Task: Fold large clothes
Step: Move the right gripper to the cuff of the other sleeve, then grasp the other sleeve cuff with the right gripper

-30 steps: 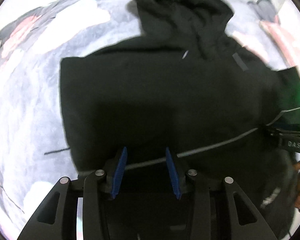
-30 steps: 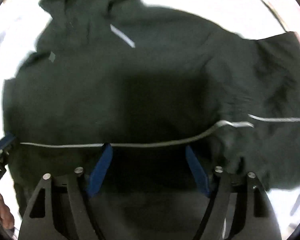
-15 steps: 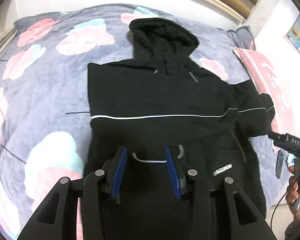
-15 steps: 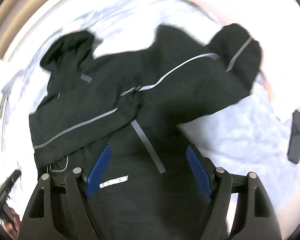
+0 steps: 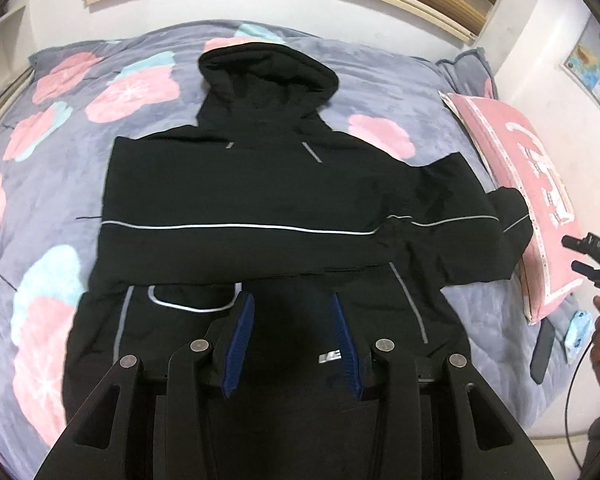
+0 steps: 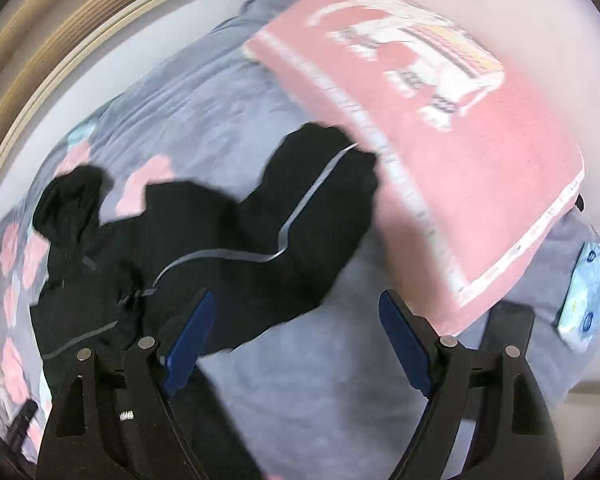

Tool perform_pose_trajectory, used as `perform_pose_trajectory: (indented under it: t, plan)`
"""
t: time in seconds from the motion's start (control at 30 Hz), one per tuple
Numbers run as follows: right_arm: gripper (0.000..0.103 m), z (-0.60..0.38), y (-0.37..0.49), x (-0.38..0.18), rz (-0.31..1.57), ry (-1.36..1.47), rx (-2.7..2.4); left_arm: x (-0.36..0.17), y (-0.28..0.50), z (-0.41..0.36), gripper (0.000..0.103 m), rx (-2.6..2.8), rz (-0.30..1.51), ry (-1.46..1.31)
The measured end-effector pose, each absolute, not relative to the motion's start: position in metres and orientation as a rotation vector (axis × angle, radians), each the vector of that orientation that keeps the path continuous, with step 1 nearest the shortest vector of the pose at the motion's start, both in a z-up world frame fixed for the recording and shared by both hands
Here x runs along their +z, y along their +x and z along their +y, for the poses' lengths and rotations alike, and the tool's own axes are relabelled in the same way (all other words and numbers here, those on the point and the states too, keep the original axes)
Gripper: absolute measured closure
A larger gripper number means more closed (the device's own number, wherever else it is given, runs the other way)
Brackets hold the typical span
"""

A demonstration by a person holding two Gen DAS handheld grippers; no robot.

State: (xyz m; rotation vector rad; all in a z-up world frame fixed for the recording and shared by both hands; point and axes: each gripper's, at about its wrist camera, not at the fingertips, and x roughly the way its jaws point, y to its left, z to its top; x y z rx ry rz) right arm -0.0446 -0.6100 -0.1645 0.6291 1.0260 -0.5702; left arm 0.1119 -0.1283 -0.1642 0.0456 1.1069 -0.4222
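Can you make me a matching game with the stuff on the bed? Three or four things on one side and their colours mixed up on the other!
Things:
1. hoodie
2. pillow
3. blanket
4. tissue pack

Colours:
A. pink with a white picture
B. light blue
C. black with thin grey stripes
D. grey-purple with pink flowers

Pairs: 1-C, 2-A, 3-D, 4-B

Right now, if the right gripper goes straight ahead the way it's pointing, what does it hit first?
Probably bare bedspread: the right gripper, jaws open and empty, aims between the black jacket's sleeve on its left and the pink pillow on its right. Depth is unclear in this blurred view.
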Motion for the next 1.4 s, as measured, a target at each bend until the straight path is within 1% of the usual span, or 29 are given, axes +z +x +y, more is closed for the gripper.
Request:
perform_pose_trajectory:
  t: [0.2, 0.37, 0.5, 0.57, 0.63, 0.67, 0.7, 0.73, 0.77, 0.8, 0.83, 0.93, 1.03, 1.1, 1.17, 1.3, 1.4]
  plan:
    - [0.015, -0.676, -0.034, -0.196, 1.038, 0.697, -0.537, -0.162, 0.109, -0.166, 0.062, -0.392, 1.104, 0.091]
    - [0.015, -0.716, -0.001, -0.245, 1.078, 0.780, -0.498, -0.159, 0.117, -0.182, 0.062, -0.357, 1.104, 0.163]
    - [0.015, -0.737, 0.018, -0.284, 1.120, 0.817, -0.506, -0.169, 0.126, -0.190, 0.062, -0.326, 1.145, 0.179]
    - [0.012, -0.746, 0.024, -0.298, 1.109, 0.872, -0.478, -0.176, 0.129, -0.196, 0.062, -0.314, 1.164, 0.192]
    - [0.012, -0.750, 0.031, -0.304, 1.085, 0.897, -0.442, -0.180, 0.131, -0.202, 0.062, -0.315, 1.175, 0.203]
    - [0.016, -0.749, 0.036, -0.305, 1.073, 0.901, -0.402, -0.182, 0.132, -0.205, 0.062, -0.319, 1.180, 0.209]
    - [0.023, -0.747, 0.041, -0.306, 1.060, 0.909, -0.352, -0.185, 0.133, -0.210, 0.062, -0.324, 1.187, 0.217]
    - [0.047, -0.745, 0.045, -0.305, 1.057, 0.910, -0.314, -0.186, 0.135, -0.214, 0.062, -0.328, 1.191, 0.221]
    - [0.064, -0.741, 0.048, -0.303, 1.062, 0.900, -0.287, -0.188, 0.137, -0.218, 0.062, -0.332, 1.196, 0.224]
    - [0.071, -0.738, 0.049, -0.298, 1.059, 0.872, -0.283, -0.191, 0.140, -0.224, 0.062, -0.336, 1.202, 0.226]
    - [0.080, -0.735, 0.047, -0.291, 1.050, 0.843, -0.289, -0.193, 0.143, -0.227, 0.062, -0.339, 1.206, 0.225]
    - [0.084, -0.731, 0.029, -0.252, 0.993, 0.735, -0.355, -0.204, 0.153, -0.239, 0.062, -0.335, 1.221, 0.232]
    - [0.085, -0.738, -0.007, -0.204, 0.901, 0.617, -0.475, -0.214, 0.163, -0.244, 0.062, -0.327, 1.243, 0.220]
    - [0.085, -0.748, -0.030, -0.185, 0.860, 0.594, -0.539, -0.220, 0.168, -0.245, 0.062, -0.328, 1.256, 0.203]
    - [0.086, -0.762, -0.044, -0.192, 0.874, 0.624, -0.572, -0.228, 0.173, -0.248, 0.062, -0.331, 1.273, 0.190]
    - [0.087, -0.780, -0.042, -0.246, 1.013, 0.683, -0.619, -0.237, 0.177, -0.250, 0.062, -0.343, 1.291, 0.177]
    - [0.087, -0.782, -0.040, -0.253, 1.009, 0.710, -0.610, -0.235, 0.180, -0.245, 0.062, -0.354, 1.287, 0.180]
